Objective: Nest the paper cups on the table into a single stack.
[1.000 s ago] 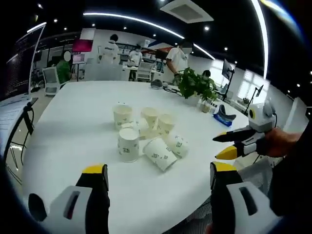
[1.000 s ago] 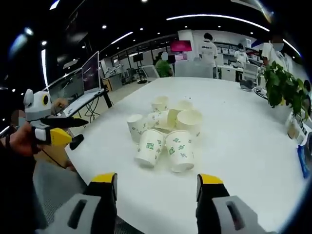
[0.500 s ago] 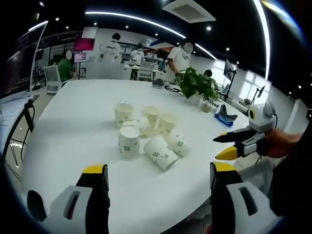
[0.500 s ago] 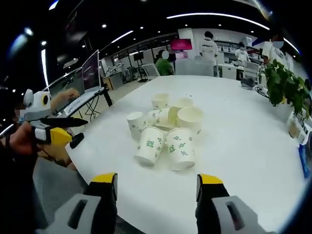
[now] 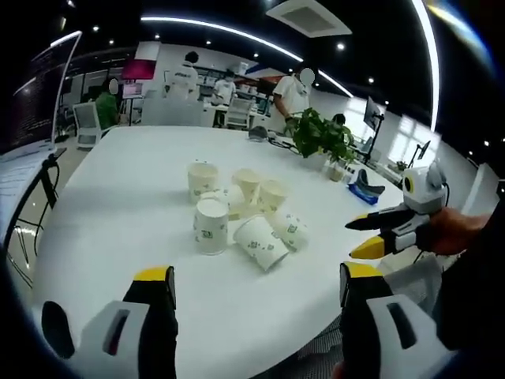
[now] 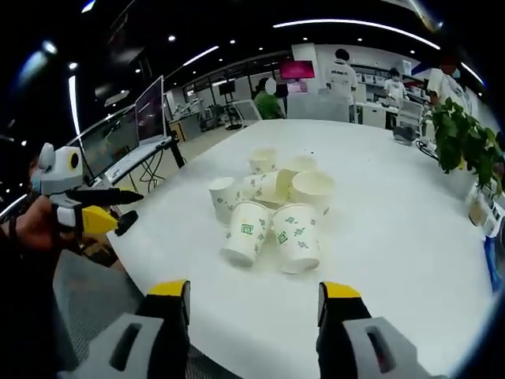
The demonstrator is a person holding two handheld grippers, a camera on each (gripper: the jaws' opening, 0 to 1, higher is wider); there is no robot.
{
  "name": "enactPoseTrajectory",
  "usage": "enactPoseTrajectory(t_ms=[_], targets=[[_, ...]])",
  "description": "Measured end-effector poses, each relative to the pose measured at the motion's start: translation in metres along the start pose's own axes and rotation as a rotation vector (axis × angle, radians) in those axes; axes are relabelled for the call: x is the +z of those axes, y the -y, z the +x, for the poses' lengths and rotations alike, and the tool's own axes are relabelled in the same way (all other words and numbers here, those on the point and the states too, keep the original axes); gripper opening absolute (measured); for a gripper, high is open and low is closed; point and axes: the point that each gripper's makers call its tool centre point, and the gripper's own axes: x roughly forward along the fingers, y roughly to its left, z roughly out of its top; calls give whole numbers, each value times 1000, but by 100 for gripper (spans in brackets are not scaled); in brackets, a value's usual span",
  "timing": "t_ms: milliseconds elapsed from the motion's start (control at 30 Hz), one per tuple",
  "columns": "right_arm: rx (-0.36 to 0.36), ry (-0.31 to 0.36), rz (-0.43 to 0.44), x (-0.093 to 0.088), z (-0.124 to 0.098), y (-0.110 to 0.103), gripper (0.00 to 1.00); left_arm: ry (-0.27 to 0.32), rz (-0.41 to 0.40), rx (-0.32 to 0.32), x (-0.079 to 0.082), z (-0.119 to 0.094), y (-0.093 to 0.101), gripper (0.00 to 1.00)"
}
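Observation:
Several white paper cups with green print sit bunched mid-table. One cup (image 5: 210,226) stands upside down; beside it two cups (image 5: 260,243) lie on their sides. Behind them three upright cups (image 5: 203,181) stand open-mouthed. In the right gripper view, two printed cups (image 6: 246,231) are nearest, with an upright cup (image 6: 313,192) behind them. My left gripper (image 5: 257,276) is open and empty, well short of the cluster. My right gripper (image 6: 254,290) is also open and empty. Each gripper shows in the other's view, the right gripper (image 5: 371,234) and the left gripper (image 6: 101,208), hand-held with jaws apart off the table edge.
The round white table (image 5: 118,205) has bare surface all around the cups. A potted plant (image 5: 319,134) and a blue object (image 5: 363,189) sit at its far side. People, chairs and desks stand in the background; a monitor (image 6: 150,114) is beyond the table edge.
Both views have shifted slightly, so the cups sit a little nearer and larger. The cups themselves have not moved, and both grippers stay open.

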Motion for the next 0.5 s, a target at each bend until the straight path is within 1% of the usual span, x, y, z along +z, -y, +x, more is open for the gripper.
enactPoseTrajectory(t_ms=[133,500], targets=[[-1,1,2,1,-1,-1,66,3,-4,-3,1,-1,1,84],[-16,-3,12,-3,-3,0,65,-3,2,-11,2,2,-4,84]])
